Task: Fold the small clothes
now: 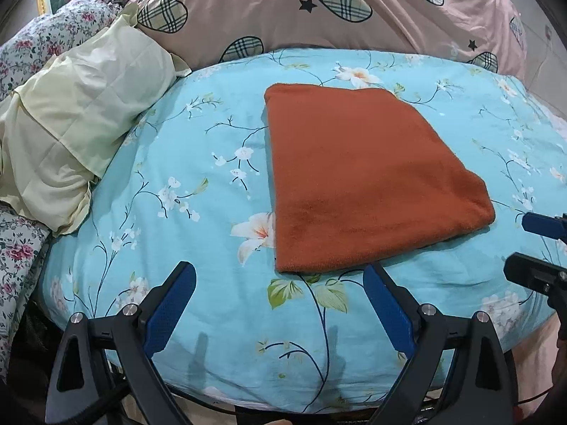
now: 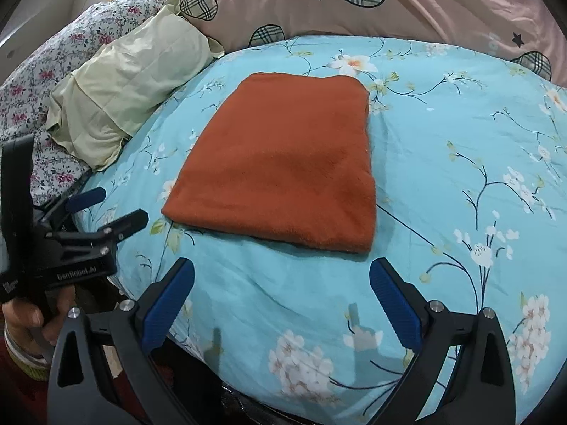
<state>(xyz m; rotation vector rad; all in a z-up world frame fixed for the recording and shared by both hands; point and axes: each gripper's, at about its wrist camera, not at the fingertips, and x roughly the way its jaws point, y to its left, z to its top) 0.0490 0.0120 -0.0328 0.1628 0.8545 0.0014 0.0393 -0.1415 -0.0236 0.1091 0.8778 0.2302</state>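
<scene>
left gripper: fingers spread wide, nothing between them. It hovers over the sheet just short of the cloth's near edge, which lies a bit ahead and toward its right finger.

right gripper: same deal, fingers wide apart and holding nothing. It's parked over bare sheet, with the cloth's near edge straight ahead.

each other: in the left view the right gripper's tips poke in from the right edge, near the cloth's near-right corner. In the right view the left gripper sits off to the left, near the near-left corner, with the person's hand wrapped on its handle.

cloth: orange, fleecy, lying flat on the sheet as a tidy rectangle just beyond both grippers. The near-right edge looks thick and doubled, so I'd guess it's already folded at least once.

sheet: blue floral, a bit wrinkled, plenty of free room around the cloth.

pillow: pale yellow, farther out to the left, well apart from the cloth.

duvet: pink with plaid hearts, bunched at the far end.

step: looks like a pause between folds, or possibly finished.

next move: if another fold is wanted, each gripper needs to drop to a near corner, pinch all layers together, then carry them over to the far edge evenly.
</scene>
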